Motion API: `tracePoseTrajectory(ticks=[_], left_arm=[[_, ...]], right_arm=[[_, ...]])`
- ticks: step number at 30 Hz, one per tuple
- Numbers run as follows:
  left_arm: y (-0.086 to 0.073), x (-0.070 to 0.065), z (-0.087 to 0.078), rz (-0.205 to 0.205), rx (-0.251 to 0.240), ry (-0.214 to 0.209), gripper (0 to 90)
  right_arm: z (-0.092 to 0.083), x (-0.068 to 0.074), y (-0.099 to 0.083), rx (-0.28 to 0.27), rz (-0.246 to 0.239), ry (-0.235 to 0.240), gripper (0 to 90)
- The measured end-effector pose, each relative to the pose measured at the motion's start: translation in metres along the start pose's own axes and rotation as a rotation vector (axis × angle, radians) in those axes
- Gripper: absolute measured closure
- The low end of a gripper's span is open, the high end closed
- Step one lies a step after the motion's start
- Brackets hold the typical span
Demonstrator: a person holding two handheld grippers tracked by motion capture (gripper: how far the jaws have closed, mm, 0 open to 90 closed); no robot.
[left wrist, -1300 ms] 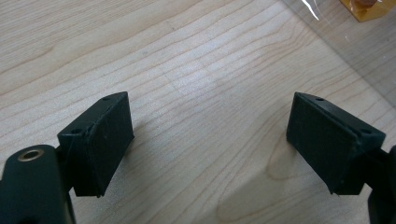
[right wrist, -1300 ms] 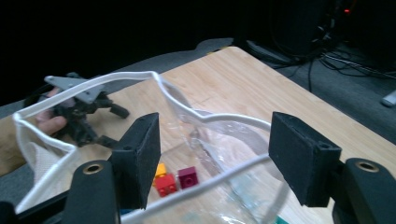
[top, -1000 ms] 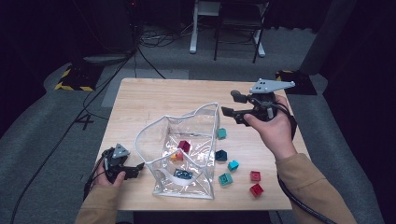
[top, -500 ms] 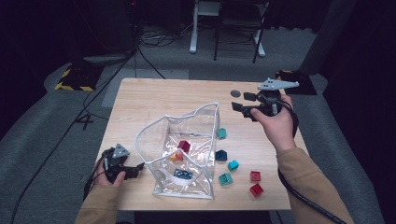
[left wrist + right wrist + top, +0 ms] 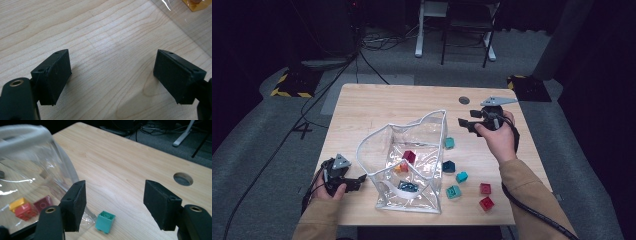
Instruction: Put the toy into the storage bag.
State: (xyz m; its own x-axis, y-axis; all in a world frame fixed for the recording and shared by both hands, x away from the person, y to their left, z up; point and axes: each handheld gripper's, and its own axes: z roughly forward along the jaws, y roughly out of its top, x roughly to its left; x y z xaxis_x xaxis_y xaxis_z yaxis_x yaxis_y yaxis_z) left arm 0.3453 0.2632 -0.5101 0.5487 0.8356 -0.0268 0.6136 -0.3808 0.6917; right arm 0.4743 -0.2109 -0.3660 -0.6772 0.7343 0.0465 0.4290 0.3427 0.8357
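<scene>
We see a light wooden table [image 5: 387, 107] with a round cable hole [image 5: 464, 100] near its far right edge. A clear plastic bag [image 5: 412, 200] with a white rim stands open in the middle of it. On the bare wood to the bag's right lie loose blocks: a teal block [image 5: 449, 143] just beside the bag, a dark blue block [image 5: 448, 166], a light blue block [image 5: 461, 176], a green block [image 5: 453, 192] (nearest the front), and two red blocks [image 5: 485, 196] close together.

right gripper [image 5: 465, 123] near teal brick [image 5: 449, 143], clear bag [image 5: 404, 155]
</scene>
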Motion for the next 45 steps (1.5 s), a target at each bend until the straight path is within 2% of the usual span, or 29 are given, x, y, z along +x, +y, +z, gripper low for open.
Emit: tracePoseTrajectory(ticks=[14,24,35,45], left_arm=[[0.000,0.000,0.000,-0.002,-0.001,0.000,15.0],[0.000,0.000,0.000,0.000,0.000,0.000,15.0],[0.000,0.000,0.000,0.000,0.000,0.000,15.0],[0.000,0.000,0.000,0.000,0.000,0.000,15.0]], right_arm=[[0.043,-0.010,-0.043,0.083,0.045,-0.007,35.4],[0.072,-0.007,-0.064,0.143,0.051,0.003,34.8],[0.089,-0.001,-0.072,0.165,0.064,0.007,34.5],[0.099,-0.002,-0.078,0.176,0.092,0.001,34.5]])
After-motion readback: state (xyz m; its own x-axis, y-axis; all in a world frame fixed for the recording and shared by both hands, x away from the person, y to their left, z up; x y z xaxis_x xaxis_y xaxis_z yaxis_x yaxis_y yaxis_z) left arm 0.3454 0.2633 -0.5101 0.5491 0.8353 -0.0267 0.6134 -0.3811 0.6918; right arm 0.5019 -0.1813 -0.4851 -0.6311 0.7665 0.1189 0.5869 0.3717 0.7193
